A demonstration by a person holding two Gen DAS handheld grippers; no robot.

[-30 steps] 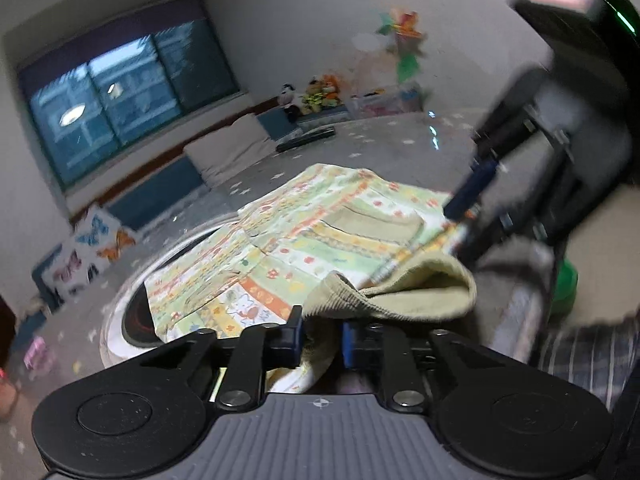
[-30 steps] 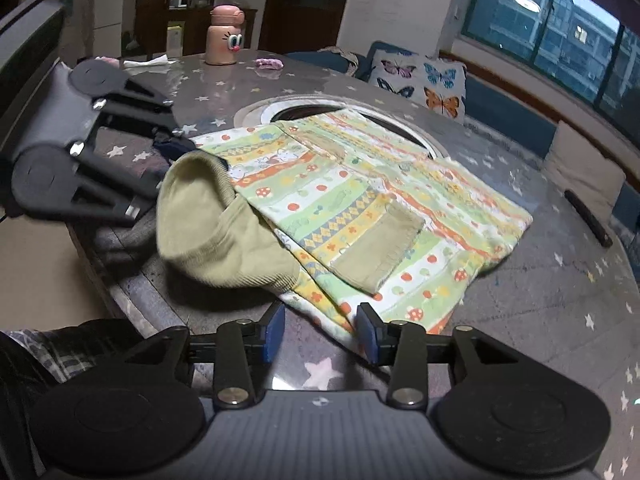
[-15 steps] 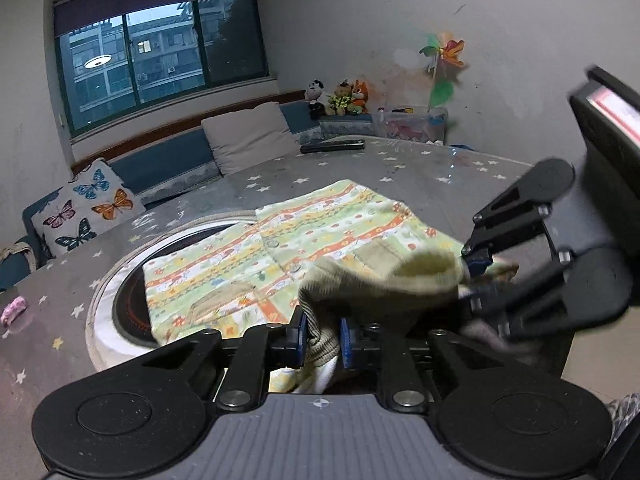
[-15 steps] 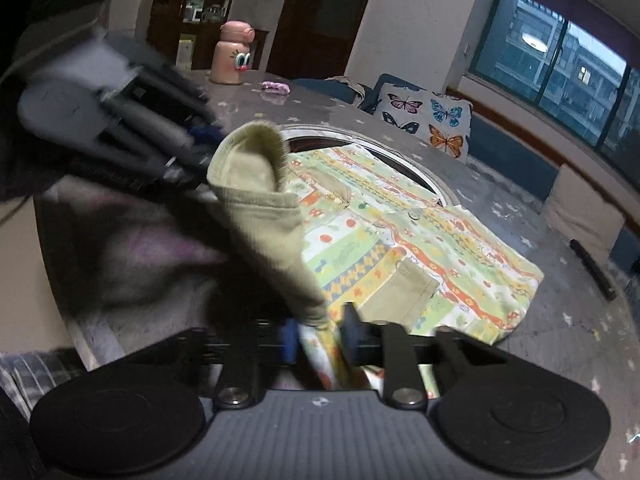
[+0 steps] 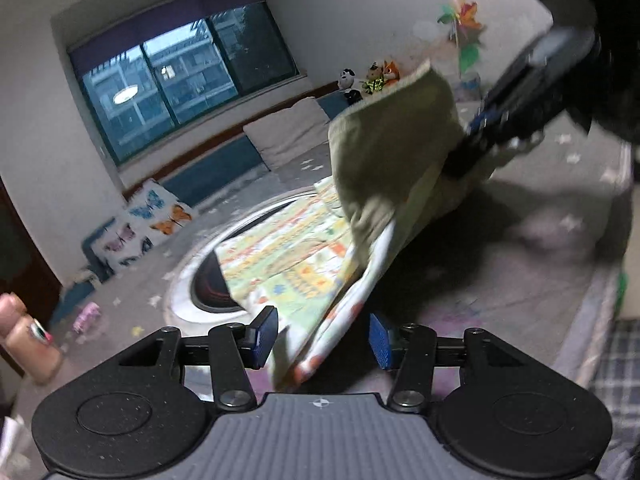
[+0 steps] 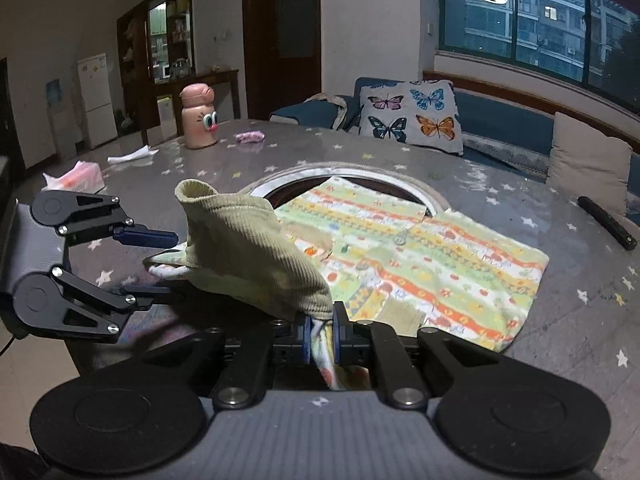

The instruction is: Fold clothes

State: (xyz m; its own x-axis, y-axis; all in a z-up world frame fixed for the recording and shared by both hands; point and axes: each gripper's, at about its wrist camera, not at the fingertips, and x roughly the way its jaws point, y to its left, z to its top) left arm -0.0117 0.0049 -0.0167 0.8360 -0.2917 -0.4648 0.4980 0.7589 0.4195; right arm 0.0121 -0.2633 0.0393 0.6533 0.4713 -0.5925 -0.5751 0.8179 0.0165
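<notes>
Left gripper [image 5: 322,336] stands wide, cloth hanging loose between its pads unpinched, so the sleeve end is carried only by the right gripper [image 6: 321,338], clamped tight on the fabric edge; my guess is the left is letting go or regripping while the right keeps the fold up. The shirt [image 6: 420,256] lies flat on the table [image 6: 560,344] over the round inset at 12 o'clock, its olive cuff [image 6: 244,248] lifted toward 10 o'clock. Left view shows the open pads and the white lining; right view alone shows the shirt's spread body, a pink bottle [image 6: 198,118] at 11 o'clock and a tissue pack [image 6: 78,178] at 9.
</notes>
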